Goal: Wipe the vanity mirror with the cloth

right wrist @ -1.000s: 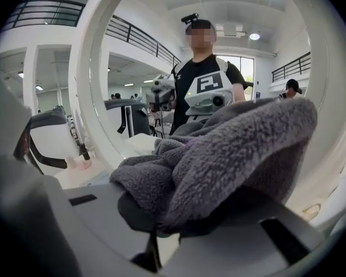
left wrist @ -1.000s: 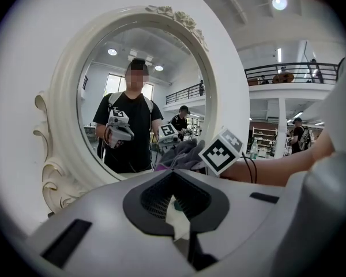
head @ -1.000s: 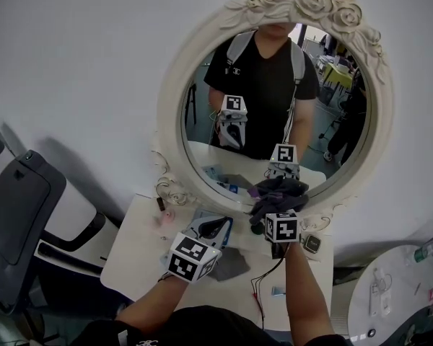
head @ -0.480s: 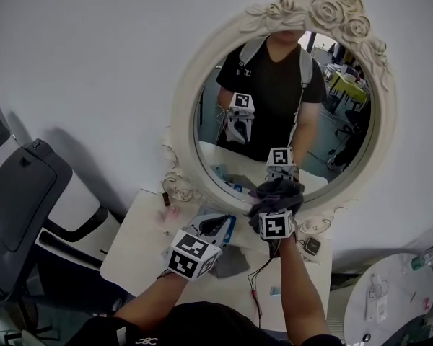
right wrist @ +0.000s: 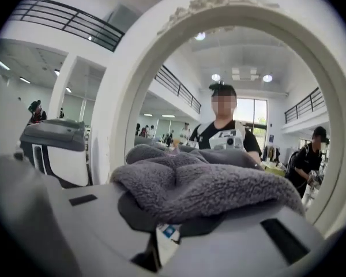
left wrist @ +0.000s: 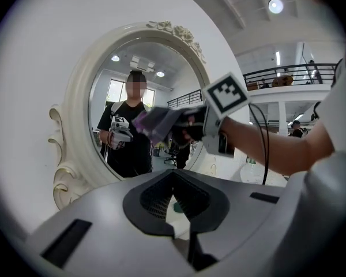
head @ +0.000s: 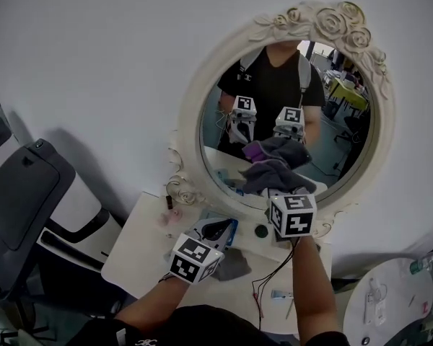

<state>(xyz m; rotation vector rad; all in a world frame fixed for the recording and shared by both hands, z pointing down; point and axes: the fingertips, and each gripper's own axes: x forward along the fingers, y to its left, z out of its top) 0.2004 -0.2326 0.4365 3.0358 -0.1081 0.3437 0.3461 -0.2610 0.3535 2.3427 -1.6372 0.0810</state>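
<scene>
Cloth [head: 271, 176] in right gripper [right wrist: 164, 235] | touching mirror [head: 285, 99] | left gripper [left wrist: 181, 238] closed

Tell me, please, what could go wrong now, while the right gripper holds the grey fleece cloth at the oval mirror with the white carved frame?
1. The grey fleece cloth lies bunched over the right gripper, which is shut on it. A hard jaw edge might reach the oval mirror glass and scratch it.
2. The thin cable hanging below that gripper could catch the small dark round object on the white table and drag it.
</scene>
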